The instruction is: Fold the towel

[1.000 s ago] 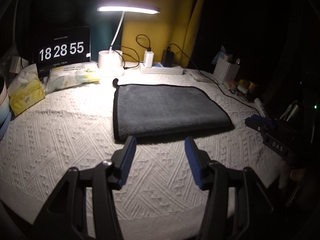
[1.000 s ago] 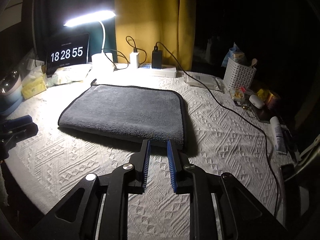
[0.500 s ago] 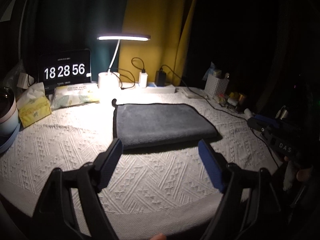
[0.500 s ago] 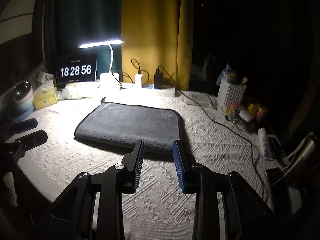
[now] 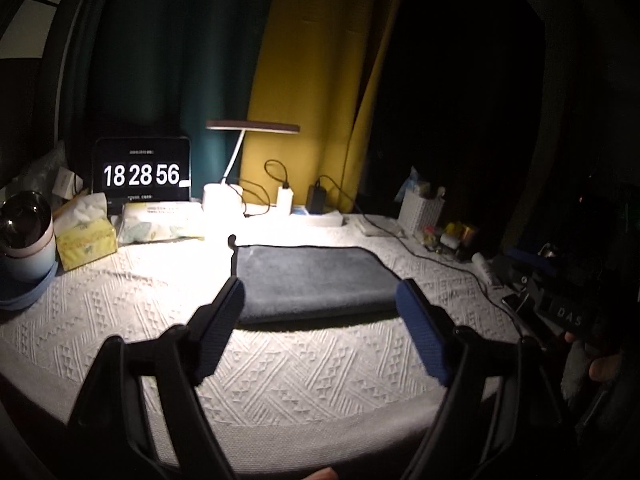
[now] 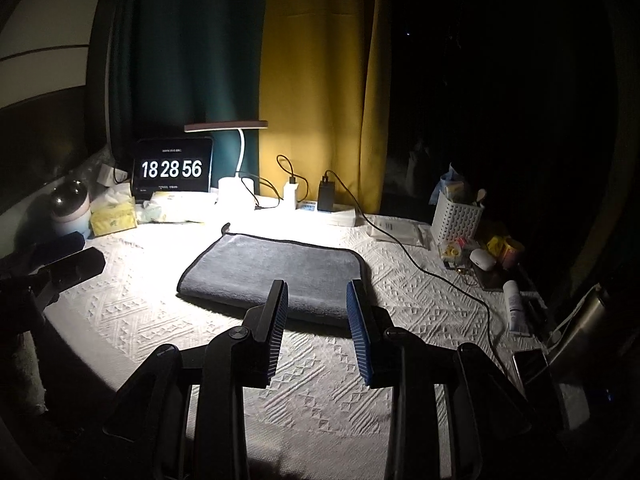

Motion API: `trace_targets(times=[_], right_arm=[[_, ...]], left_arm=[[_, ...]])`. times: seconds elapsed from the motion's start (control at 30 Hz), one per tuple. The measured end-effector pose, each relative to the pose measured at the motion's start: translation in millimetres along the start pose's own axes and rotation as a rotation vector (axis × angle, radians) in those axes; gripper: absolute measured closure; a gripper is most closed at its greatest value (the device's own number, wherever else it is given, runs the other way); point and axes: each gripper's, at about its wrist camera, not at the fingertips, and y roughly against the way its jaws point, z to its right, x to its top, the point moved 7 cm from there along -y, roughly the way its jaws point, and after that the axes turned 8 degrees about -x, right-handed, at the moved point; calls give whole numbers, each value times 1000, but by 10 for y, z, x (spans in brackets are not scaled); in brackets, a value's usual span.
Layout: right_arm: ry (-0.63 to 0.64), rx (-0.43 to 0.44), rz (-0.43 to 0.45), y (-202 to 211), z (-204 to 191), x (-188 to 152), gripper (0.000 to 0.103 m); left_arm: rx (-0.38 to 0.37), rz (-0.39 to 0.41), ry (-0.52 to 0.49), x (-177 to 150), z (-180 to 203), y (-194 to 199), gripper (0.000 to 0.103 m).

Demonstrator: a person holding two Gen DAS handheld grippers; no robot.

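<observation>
A grey towel (image 5: pixel 312 280) with a dark hem lies folded flat on the white textured tablecloth (image 5: pixel 312 364); it also shows in the right wrist view (image 6: pixel 276 272). My left gripper (image 5: pixel 320 320) is open wide and empty, held above the table's near edge, short of the towel. My right gripper (image 6: pixel 318 320) is open and empty, also back from the towel's near edge. The right gripper's body shows at the right of the left wrist view (image 5: pixel 560 312), and the left gripper shows at the left of the right wrist view (image 6: pixel 68 268).
At the back stand a digital clock (image 5: pixel 141 174), a lit desk lamp (image 5: pixel 224 200), a power strip with chargers (image 6: pixel 320 204), tissue packs (image 5: pixel 86 236) and a mug (image 5: pixel 24 236). A white basket (image 6: pixel 458 220), a cable (image 6: pixel 440 280) and small items crowd the right side.
Both grippers have pulled back and up from the towel's near edge. Both have opened wider, the right from nearly shut. The towel has not moved.
</observation>
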Motion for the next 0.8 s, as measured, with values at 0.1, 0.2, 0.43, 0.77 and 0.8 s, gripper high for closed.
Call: trace_targets(times=[0.1,0.2,0.43,0.77,0.8], right_arm=[[-7,0,21,99,-4,13,71],[-5,-6,39,202,-10,23,71],[-4,-17,70,404,-7,50,71],[-40,-7,110,674,-9,39,59],[-43,-6,115,697,-12,37,53]], left_arm=[[-12,18,8,19,23,79,23],[-9,39,-14,18,69,173,23],[3,73,-61,66,147,382,23],[-22,112,-54,94,135,576,8],[-24,120,-55,95,129,606,8]])
